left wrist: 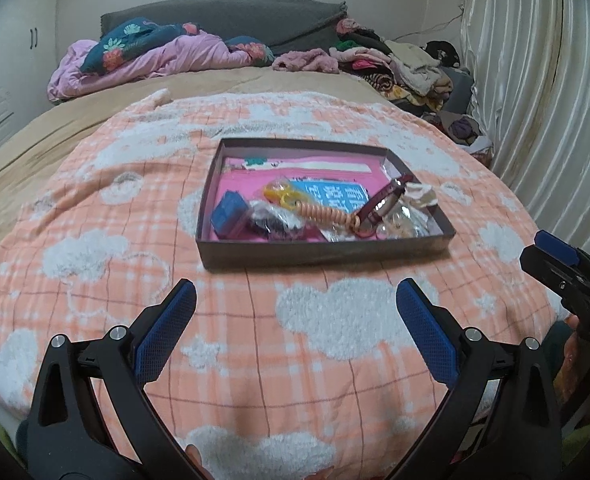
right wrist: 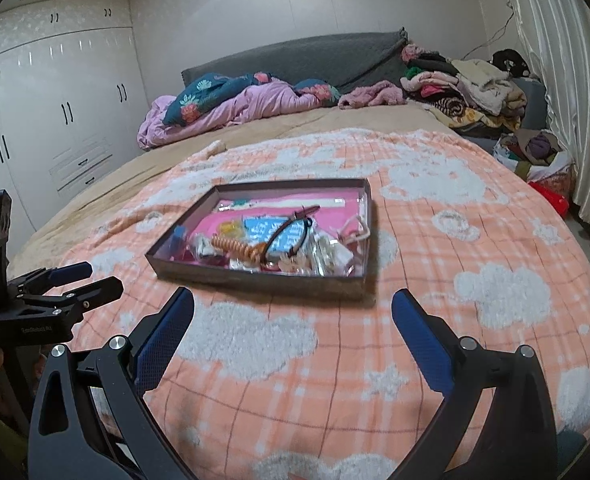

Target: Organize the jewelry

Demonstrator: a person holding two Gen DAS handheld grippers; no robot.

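A shallow dark box (left wrist: 323, 255) (right wrist: 255, 282) with a pink lining sits on the orange cloud-pattern blanket. It holds a dark red bracelet (left wrist: 383, 202) (right wrist: 291, 228), an orange coiled cord (left wrist: 325, 213) (right wrist: 235, 249), a small blue box (left wrist: 228, 213) (right wrist: 179, 235), a yellow trinket (left wrist: 279, 193) and clear plastic bags (left wrist: 399, 224) (right wrist: 327, 252). My left gripper (left wrist: 295, 300) is open and empty, short of the box's near wall. My right gripper (right wrist: 293, 308) is open and empty, also short of the box. Each gripper shows at the edge of the other's view.
The blanket (left wrist: 335, 340) covers a bed. A purple quilt (left wrist: 155, 60) and a grey headboard (left wrist: 223, 16) lie at the far end. A heap of clothes (left wrist: 407, 68) is at the far right, by a curtain (left wrist: 535, 100). White wardrobes (right wrist: 55, 100) stand at left.
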